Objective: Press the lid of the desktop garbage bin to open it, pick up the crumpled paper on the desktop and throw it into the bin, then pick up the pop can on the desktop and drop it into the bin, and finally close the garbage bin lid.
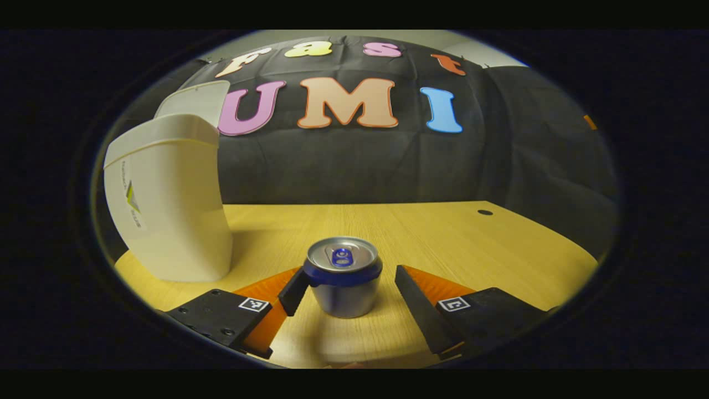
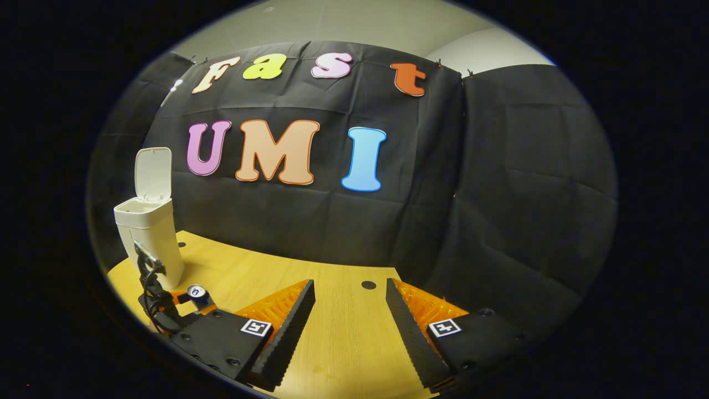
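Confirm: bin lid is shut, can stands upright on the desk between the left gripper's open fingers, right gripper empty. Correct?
Not quite: the bin lid is open, standing up behind the bin, as the right gripper view shows. The rest holds: the can stands upright on the desk between the left gripper's open fingers, and the right gripper is open and empty.

A wooden surface [image 1: 443, 233] lay under warm light, with a small dark round hole [image 1: 485, 212] near its far edge. Behind it hung the black cloth [image 2: 498, 194], creased in folds, and a pale wall [image 2: 343, 22] showed above.
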Tool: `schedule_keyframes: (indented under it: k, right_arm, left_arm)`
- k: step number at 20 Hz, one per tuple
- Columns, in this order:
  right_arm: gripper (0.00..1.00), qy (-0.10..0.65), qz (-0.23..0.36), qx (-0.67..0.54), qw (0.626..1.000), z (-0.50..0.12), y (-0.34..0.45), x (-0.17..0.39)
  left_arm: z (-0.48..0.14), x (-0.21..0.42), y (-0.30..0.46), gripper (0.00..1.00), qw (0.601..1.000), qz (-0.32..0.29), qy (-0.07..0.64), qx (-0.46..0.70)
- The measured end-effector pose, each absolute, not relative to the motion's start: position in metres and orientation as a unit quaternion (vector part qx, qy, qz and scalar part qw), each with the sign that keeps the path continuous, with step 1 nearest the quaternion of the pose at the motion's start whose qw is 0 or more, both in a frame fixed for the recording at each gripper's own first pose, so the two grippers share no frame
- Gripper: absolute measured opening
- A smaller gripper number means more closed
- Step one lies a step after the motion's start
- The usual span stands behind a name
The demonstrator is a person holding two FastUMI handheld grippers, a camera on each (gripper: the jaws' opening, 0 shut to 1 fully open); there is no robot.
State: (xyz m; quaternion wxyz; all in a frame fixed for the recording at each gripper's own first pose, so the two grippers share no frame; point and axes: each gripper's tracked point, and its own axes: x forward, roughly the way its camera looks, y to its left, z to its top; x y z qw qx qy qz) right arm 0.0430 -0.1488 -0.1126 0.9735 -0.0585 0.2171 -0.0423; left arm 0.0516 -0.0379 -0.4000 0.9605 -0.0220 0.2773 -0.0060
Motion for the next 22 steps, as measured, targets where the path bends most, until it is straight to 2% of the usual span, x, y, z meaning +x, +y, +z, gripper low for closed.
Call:
schedule_keyframes:
  k: [2, 4, 5, 6, 9, 13, 17, 18, 19, 20, 22]
  right_arm:
    - [0.88, 0.223, -0.038, -0.069, 0.972, -0.115, -0.149, 0.036]
    - [0.88, 0.224, -0.031, -0.076, 0.971, -0.114, -0.146, 0.031]
    - [0.88, 0.223, -0.027, -0.078, 0.971, -0.112, -0.141, 0.029]
    - [0.88, 0.22, -0.021, -0.078, 0.972, -0.11, -0.134, 0.028]
    - [0.88, 0.21, 0.006, -0.049, 0.976, -0.1, -0.101, 0.029]
    - [0.87, 0.182, 0.035, 0.0, 0.983, -0.094, -0.056, 0.03]
    - [0.88, 0.191, 0.038, 0.056, 0.979, -0.101, -0.027, 0.032]
    - [0.88, 0.193, 0.033, 0.065, 0.978, -0.102, -0.025, 0.032]
    - [0.92, 0.196, 0.026, 0.071, 0.978, -0.106, -0.023, 0.028]
    - [0.88, 0.199, 0.019, 0.073, 0.977, -0.109, -0.022, 0.026]
    - [0.87, 0.208, 0.007, 0.075, 0.975, -0.112, -0.022, 0.024]
  left_arm:
    - [-0.404, 0.055, -0.034, 0.96, 0.96, 0.003, 0.278, -0.027]
    - [-0.389, 0.062, -0.03, 0.76, 0.967, 0.0, 0.253, -0.034]
    - [-0.379, 0.062, -0.027, 0.73, 0.968, -0.001, 0.248, -0.034]
    - [-0.362, 0.06, -0.027, 0.73, 0.968, -0.008, 0.246, -0.038]
    - [-0.264, 0.068, -0.009, 0.67, 0.983, -0.021, 0.181, -0.039]
    - [-0.168, 0.077, 0.046, 0.68, 0.991, -0.005, 0.13, -0.014]
    - [-0.104, 0.099, 0.138, 0.67, 0.994, 0.058, 0.086, 0.02]
    - [-0.099, 0.107, 0.162, 0.68, 0.993, 0.075, 0.084, 0.024]
    - [-0.099, 0.114, 0.185, 0.66, 0.992, 0.091, 0.082, 0.028]
    - [-0.105, 0.118, 0.203, 0.68, 0.99, 0.106, 0.088, 0.03]
    - [-0.126, 0.122, 0.236, 0.67, 0.984, 0.133, 0.112, 0.035]
